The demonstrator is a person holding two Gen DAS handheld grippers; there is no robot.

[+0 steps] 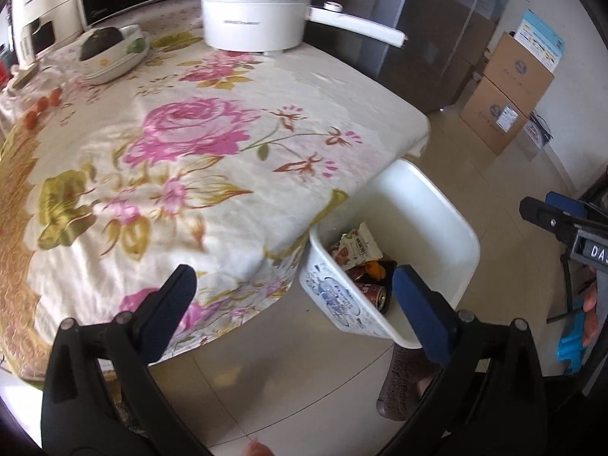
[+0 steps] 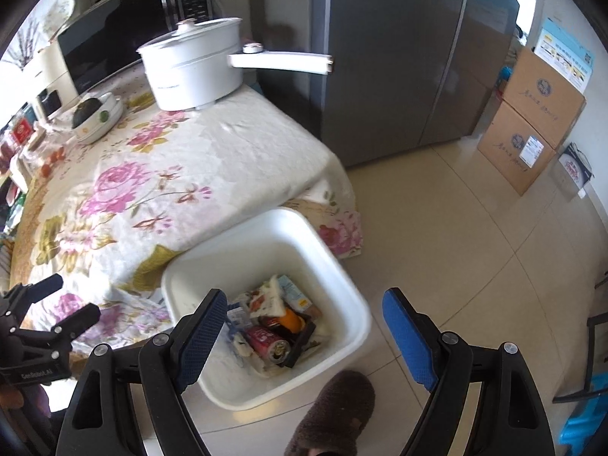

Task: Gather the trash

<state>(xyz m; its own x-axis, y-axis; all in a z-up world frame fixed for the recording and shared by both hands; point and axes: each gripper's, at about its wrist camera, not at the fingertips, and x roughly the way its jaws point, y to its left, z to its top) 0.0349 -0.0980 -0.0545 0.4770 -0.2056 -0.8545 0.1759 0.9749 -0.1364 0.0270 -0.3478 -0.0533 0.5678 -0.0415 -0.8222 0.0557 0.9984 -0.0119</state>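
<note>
With both tongs, left and right, gaping empty over the filled bin, dropping seems finished; I am judging the table needs scanning next.

Counted: one white bin; one red can inside; one white pot; two cardboard boxes; three small tomatoes.
</note>
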